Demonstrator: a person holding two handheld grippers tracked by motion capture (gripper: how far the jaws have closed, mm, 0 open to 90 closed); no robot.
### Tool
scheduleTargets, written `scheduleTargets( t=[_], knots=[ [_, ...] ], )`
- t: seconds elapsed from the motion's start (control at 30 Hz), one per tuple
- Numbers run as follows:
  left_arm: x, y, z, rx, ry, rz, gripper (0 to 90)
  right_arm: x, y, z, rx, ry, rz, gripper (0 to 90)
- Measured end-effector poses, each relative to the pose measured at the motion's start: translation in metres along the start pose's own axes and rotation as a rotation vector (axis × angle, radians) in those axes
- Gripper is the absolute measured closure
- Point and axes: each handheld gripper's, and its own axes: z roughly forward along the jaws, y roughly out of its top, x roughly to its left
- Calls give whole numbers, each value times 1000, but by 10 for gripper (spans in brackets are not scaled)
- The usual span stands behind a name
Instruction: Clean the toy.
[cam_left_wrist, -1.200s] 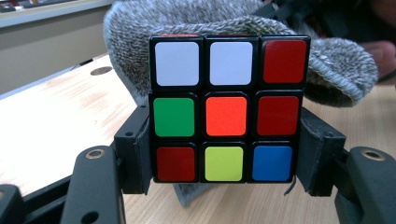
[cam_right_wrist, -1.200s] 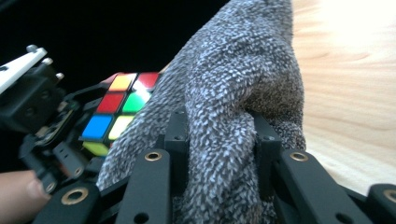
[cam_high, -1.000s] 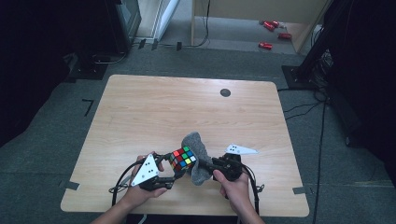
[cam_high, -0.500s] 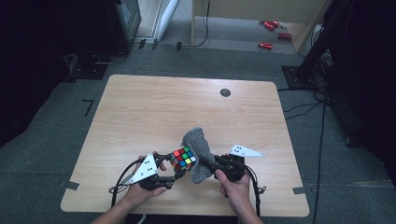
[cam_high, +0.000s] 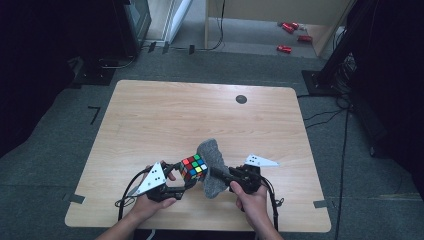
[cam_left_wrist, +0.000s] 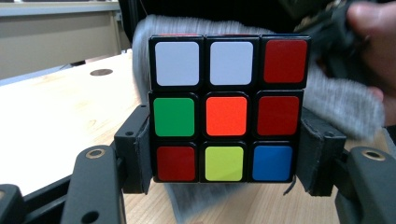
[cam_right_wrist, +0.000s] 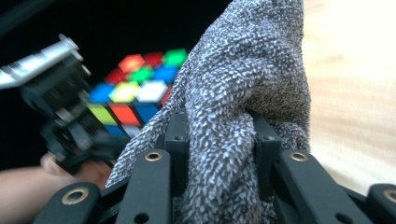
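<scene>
From above I've got the cube (cam_high: 193, 167) at the table's (cam_high: 165, 120) near edge, grey cloth (cam_high: 213, 167) touching its right, my left gripper (cam_left_wrist: 224, 161) view, jaws clamped on the cube's sides, right gripper (cam_right_wrist: 219, 140) view, jaws pinching the cloth.

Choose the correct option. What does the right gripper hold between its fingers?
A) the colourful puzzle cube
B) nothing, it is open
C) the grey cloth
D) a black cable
C: in the right gripper view, the right gripper is shut on a bunched fold of the grey cloth, while the puzzle cube sits clamped in the left gripper.
</scene>
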Motion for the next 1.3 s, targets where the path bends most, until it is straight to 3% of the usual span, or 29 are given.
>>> scheduleTargets(
  t=[0.1, 0.33, 0.4, 0.53, 0.63, 0.87, 0.97, 1.07, 1.2, 1.3],
  knots=[
    [0, 0, 1, -3, -14, -7, 348, 4, 0, -1, -15, 20, -20, 678],
    [4, 0, -2, -6, 4, -18, 348, -1, -9, 13, 90, 39, -2, 676],
    [5, 0, -2, -6, 8, -25, 348, -2, -11, 14, 103, 8, -20, 675],
    [5, -1, -1, 0, 6, -25, 348, -3, -6, 5, 21, 9, -9, 676],
    [4, -1, 0, 0, -1, -28, 348, -1, -3, 0, -21, 46, -12, 675],
    [7, 0, -4, -4, 6, -36, 348, -2, -10, 12, 68, 69, -10, 673],
    [9, -1, -4, -3, 13, -43, 348, -1, -10, 16, 137, 43, -60, 671],
    [10, -1, -2, -3, 14, -48, 348, -2, -6, 10, 106, 31, -66, 672],
    [9, -2, -1, 5, 8, -46, 348, -3, 2, -5, -30, 46, -40, 672],
    [8, -2, -1, 2, -2, -52, 348, -1, 2, -5, -25, 73, -56, 670]
  ],
)
